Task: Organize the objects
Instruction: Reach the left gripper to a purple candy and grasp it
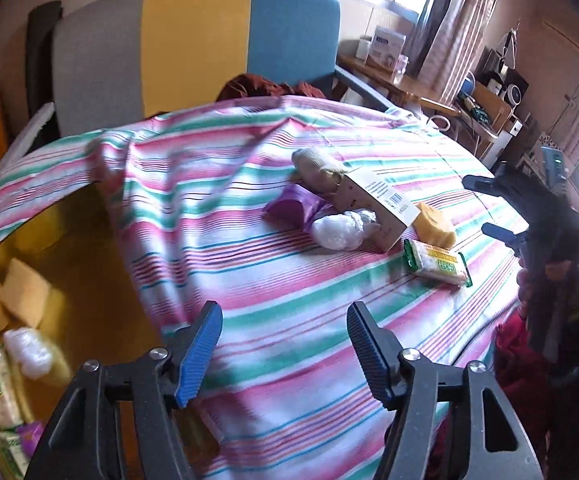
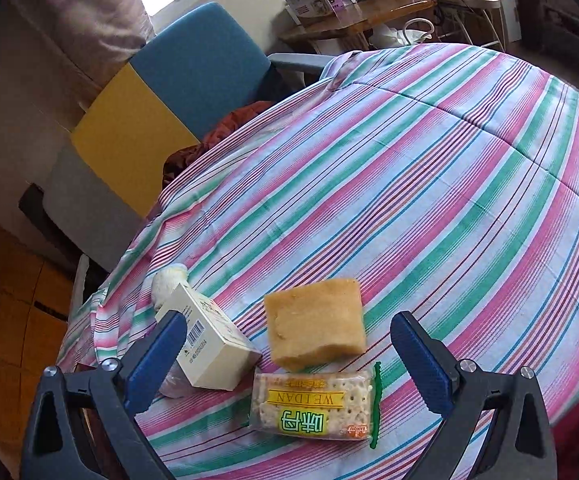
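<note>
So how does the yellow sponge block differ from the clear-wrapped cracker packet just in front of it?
The yellow sponge block is bare, plain and thick; the clear-wrapped cracker packet is flatter, sealed in plastic with green ends and printed labels. The sponge lies farther from the right gripper, the packet nearer. Both rest untouched on the striped cloth.

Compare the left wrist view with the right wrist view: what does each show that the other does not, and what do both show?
Only the left wrist view shows the yellow bin beside the bed, already holding sponges and packets, plus a purple packet, a white plastic bundle and the right gripper seen from the side.

Only the right wrist view shows the printing on the cracker packet clearly, lying between the right gripper's open jaws.

Both show the striped bedcover, the yellow sponge, the white carton and the multicoloured chair.
</note>
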